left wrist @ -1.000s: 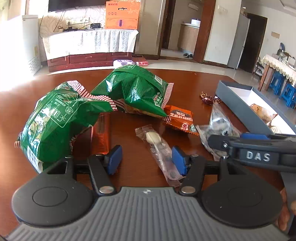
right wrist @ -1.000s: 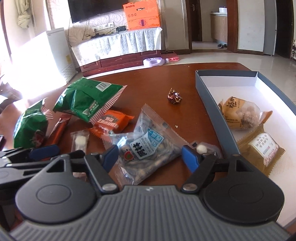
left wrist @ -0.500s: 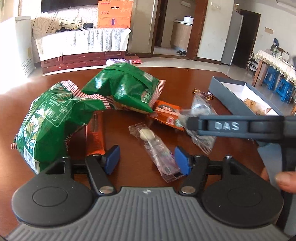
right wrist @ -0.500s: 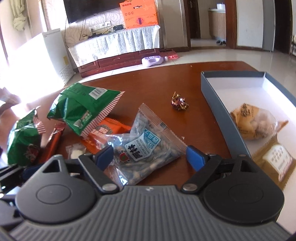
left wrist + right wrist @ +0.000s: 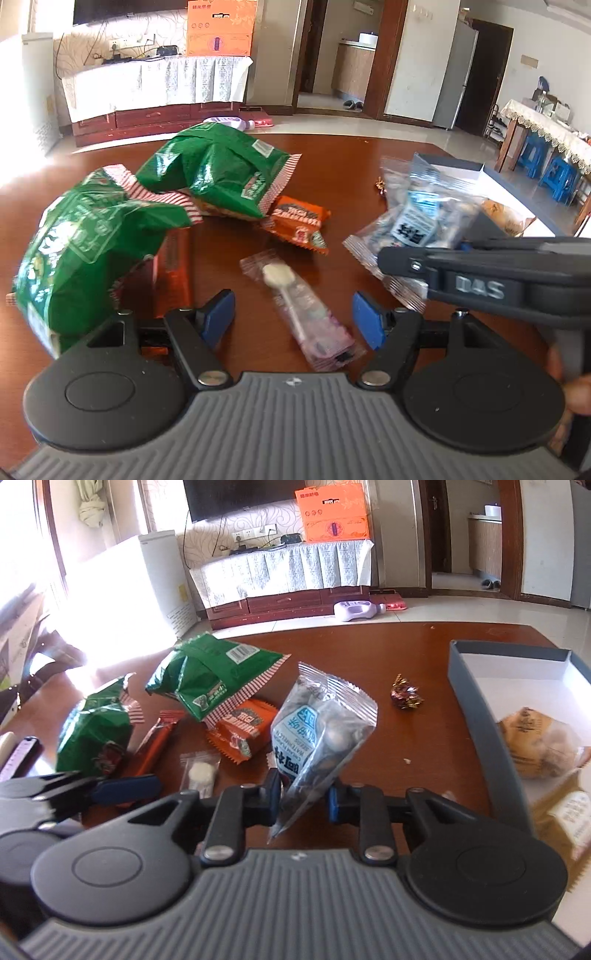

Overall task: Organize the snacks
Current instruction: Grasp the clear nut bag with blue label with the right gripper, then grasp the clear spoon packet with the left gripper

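- Left wrist view: the left gripper stands wide over the brown table, its jaws either side of a clear lollipop packet without touching it; green bags lie far left.
- Right wrist view: the right gripper, just closed, pinches the clear seed bag, which stands tilted up off the table, left of the grey box.

Green bags with red-white striped edges, an orange pack, a grey-walled box, a red-brown worktop.
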Motion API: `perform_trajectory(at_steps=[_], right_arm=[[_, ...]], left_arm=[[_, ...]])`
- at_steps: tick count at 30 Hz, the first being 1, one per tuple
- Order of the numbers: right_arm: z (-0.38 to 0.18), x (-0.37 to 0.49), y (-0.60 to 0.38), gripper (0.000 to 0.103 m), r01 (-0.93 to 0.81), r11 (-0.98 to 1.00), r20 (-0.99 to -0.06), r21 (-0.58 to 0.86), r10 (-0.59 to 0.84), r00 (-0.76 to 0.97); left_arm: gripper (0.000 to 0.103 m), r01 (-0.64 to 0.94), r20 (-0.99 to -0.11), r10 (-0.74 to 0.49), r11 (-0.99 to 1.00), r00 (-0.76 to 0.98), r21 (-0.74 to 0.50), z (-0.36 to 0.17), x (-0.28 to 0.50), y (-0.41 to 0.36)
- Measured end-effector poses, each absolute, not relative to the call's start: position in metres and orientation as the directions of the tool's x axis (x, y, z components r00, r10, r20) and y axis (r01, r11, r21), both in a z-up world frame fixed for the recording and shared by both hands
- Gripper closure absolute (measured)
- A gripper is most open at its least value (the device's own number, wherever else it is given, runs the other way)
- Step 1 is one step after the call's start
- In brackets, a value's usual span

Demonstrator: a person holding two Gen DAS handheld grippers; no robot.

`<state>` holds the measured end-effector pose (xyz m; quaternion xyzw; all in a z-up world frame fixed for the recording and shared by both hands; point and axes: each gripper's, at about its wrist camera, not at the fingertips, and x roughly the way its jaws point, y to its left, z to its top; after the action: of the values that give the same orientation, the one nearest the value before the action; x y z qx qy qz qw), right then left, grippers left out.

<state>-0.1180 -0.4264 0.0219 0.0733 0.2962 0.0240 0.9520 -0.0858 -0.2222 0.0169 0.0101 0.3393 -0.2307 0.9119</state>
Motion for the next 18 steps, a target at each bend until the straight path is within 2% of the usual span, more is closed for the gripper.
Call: perform_trajectory(at_steps=[3, 4, 6, 7, 9, 11, 14, 18], right_arm=[[0.030, -0.128, -0.428, 0.076, -0.004, 0.988, -0.554, 0.153, 0.089, 0.828], [0.032, -0.131, -0.429, 0.076, -0.005, 0.989, -0.552, 0.151, 0.089, 0.829], [0.037, -0.134, -0.430, 0.076, -0.008, 0.988, -0.546, 0.154, 0.092, 0.833], [0.039, -0.135, -0.430, 0.076, -0.012, 0.988, -0.543, 0.152, 0.094, 0.835], [0.044, -0.138, -0.427, 0.076, -0.027, 0.990, -0.534, 0.139, 0.098, 0.839], [0.047, -0.140, -0.425, 0.076, -0.043, 0.992, -0.530, 0.119, 0.100, 0.842], [0.049, -0.143, -0.422, 0.076, -0.061, 0.993, -0.533, 0.103, 0.107, 0.839], [0.055, -0.147, -0.425, 0.076, -0.065, 0.993, -0.531, 0.094, 0.105, 0.841]], left_arm=[[0.030, 0.425, -0.618, -0.424, 0.891, 0.662, -0.157, 0.016, -0.085, -0.226], [0.035, 0.424, -0.614, -0.424, 0.892, 0.666, -0.156, 0.016, -0.086, -0.227], [0.055, 0.415, -0.609, -0.412, 0.898, 0.677, -0.147, 0.015, -0.086, -0.229], [0.068, 0.415, -0.608, -0.417, 0.897, 0.676, -0.154, 0.015, -0.086, -0.229], [0.073, 0.407, -0.604, -0.427, 0.896, 0.674, -0.179, 0.015, -0.084, -0.225], [0.083, 0.397, -0.603, -0.422, 0.899, 0.677, -0.184, 0.014, -0.082, -0.223], [0.090, 0.380, -0.602, -0.409, 0.907, 0.686, -0.182, 0.015, -0.081, -0.221], [0.094, 0.350, -0.596, -0.370, 0.924, 0.712, -0.154, 0.016, -0.085, -0.217]])
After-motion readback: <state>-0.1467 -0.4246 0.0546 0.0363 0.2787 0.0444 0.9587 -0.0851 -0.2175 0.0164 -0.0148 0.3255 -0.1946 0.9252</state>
